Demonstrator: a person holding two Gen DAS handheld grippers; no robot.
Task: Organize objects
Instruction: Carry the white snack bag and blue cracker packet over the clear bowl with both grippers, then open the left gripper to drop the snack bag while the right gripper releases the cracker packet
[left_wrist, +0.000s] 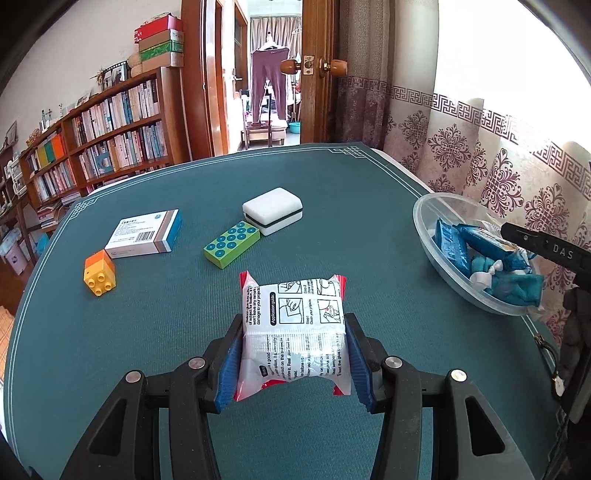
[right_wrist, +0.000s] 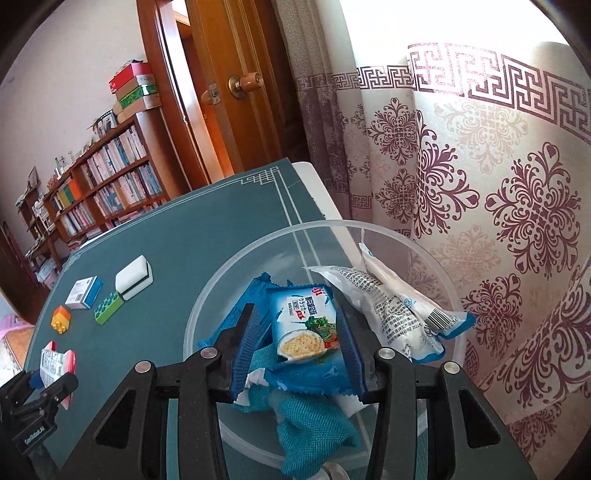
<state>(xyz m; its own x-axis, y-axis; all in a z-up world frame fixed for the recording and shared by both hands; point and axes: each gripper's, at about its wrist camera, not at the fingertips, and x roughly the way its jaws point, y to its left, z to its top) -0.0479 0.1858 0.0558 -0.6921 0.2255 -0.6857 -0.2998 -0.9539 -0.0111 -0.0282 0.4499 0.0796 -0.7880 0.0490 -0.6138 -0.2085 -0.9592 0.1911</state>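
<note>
My left gripper (left_wrist: 293, 334) is shut on a white printed packet with red ends (left_wrist: 293, 325), held just above the green table mat (left_wrist: 147, 332); the same packet (right_wrist: 55, 363) shows at the lower left of the right wrist view. My right gripper (right_wrist: 295, 330) is shut on a blue cracker packet (right_wrist: 303, 332) over the clear plastic bowl (right_wrist: 207, 295). The bowl (left_wrist: 421, 218) sits at the table's right edge and holds blue packets, a white packet (right_wrist: 388, 314) and a teal cloth pouch (right_wrist: 314, 424).
On the mat lie a white and blue box (left_wrist: 146, 234), a yellow and orange brick (left_wrist: 99, 273), a green dotted brick (left_wrist: 231, 243) and a white block (left_wrist: 272, 209). A patterned curtain (right_wrist: 480, 184) hangs close behind the bowl. A bookshelf and an open door stand beyond the table.
</note>
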